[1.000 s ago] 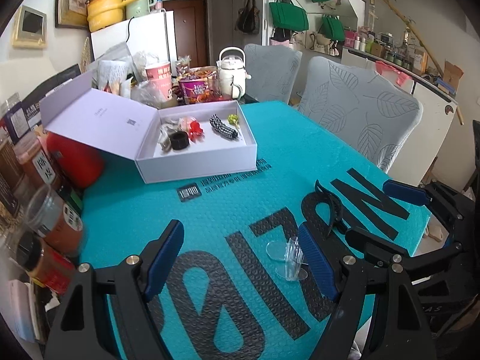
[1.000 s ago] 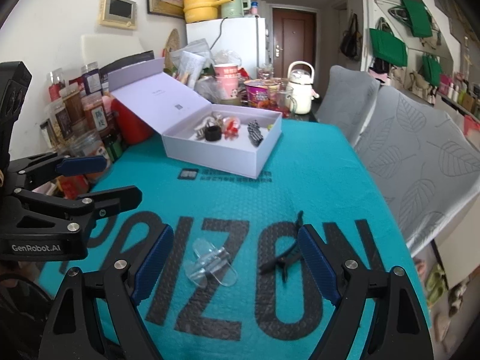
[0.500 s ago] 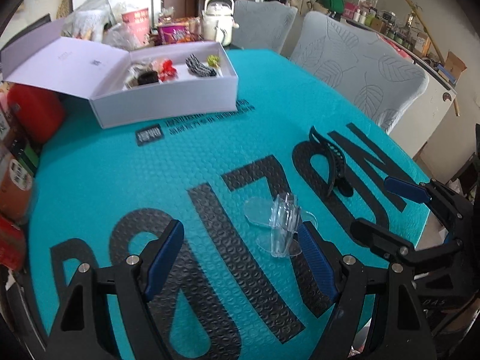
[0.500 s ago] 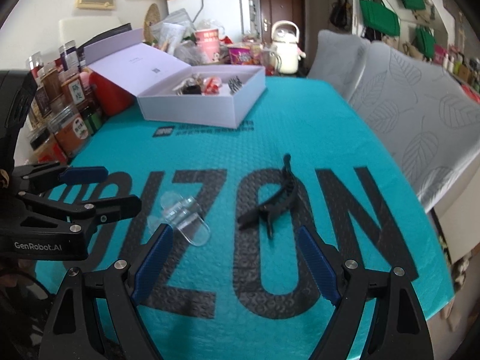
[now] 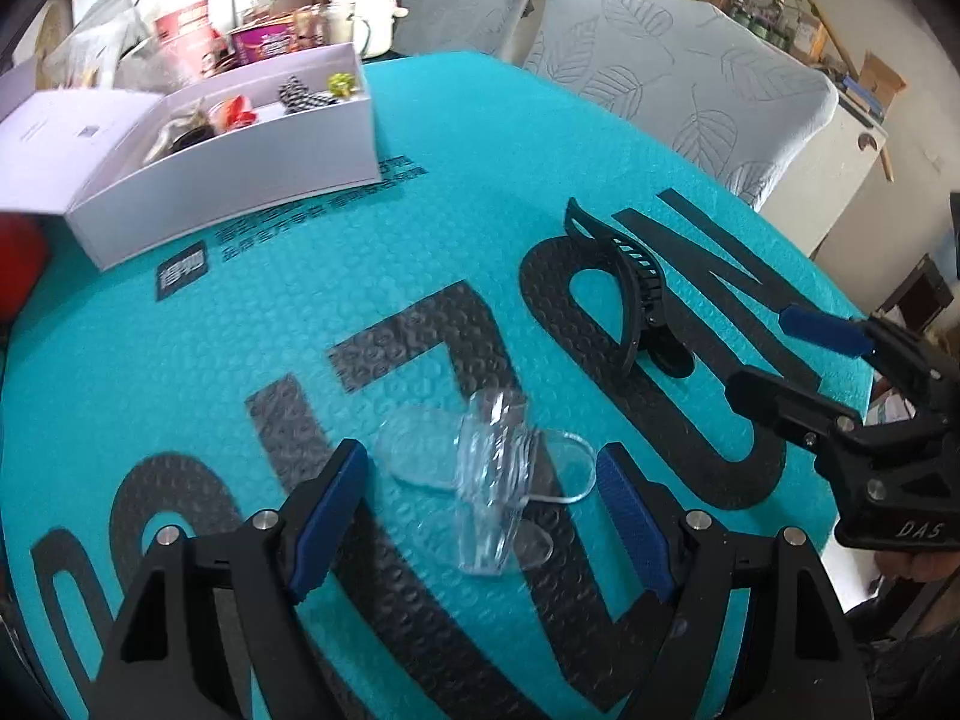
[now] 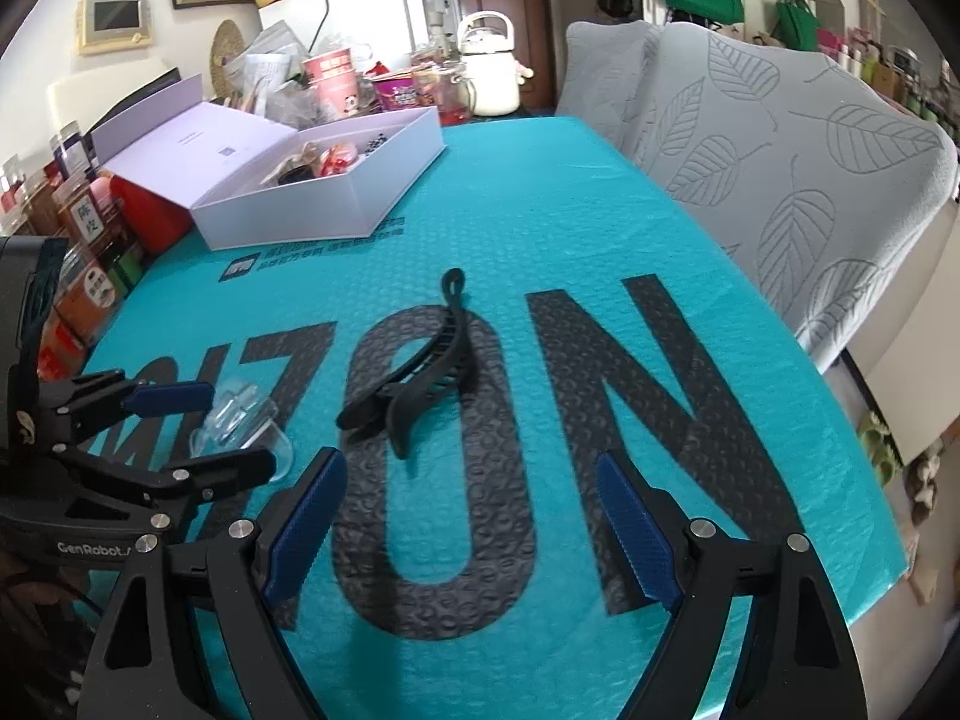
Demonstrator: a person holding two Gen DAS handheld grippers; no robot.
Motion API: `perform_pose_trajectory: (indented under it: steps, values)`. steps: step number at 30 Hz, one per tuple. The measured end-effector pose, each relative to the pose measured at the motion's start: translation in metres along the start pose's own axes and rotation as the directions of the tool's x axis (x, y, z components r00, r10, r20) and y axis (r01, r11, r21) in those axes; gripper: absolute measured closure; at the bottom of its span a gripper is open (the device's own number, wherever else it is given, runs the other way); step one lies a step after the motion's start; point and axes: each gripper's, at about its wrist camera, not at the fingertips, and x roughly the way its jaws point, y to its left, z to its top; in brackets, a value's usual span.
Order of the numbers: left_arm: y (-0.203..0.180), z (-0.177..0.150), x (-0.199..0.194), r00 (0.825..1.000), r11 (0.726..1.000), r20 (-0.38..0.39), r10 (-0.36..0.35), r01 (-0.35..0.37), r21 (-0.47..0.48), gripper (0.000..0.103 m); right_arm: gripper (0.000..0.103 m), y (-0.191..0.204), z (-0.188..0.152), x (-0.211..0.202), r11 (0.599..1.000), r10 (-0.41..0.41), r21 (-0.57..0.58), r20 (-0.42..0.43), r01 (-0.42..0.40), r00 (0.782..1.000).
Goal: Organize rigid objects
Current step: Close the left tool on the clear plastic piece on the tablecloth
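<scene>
Your left hand-held gripper (image 5: pixel 480 504) hangs released around the clear hair clip (image 5: pixel 492 480) on the tabletop (image 5: pixel 468 180); your right hand-held gripper (image 6: pixel 468 516) gapes released near the black hair clip (image 6: pixel 420 384).

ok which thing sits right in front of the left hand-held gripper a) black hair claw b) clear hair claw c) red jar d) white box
b: the clear hair claw lies on the teal mat just ahead of the open left hand-held gripper; the black hair claw lies further right.
</scene>
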Motion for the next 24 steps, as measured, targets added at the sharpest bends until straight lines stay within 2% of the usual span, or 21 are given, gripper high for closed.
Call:
perform_pose_trajectory:
  steps: [4,9,24]
  values:
    - [-0.01,0.001,0.005,0.999,0.997,0.027,0.046,-0.048,0.064,0.024,0.017,-0.005,0.002,0.005,1.0,-0.003,0.0,-0.014,0.003,1.0]
    - [-0.009,-0.005,0.002,0.997,0.996,0.068,0.038,-0.043,0.077,0.024,0.017,-0.008,0.002,0.009,1.0,0.001,0.003,-0.022,-0.001,1.0]
    - [-0.012,-0.004,0.002,0.999,0.99,0.041,0.005,-0.011,0.139,0.024,0.017,-0.008,0.001,0.012,1.0,0.013,0.014,-0.029,-0.013,0.999]
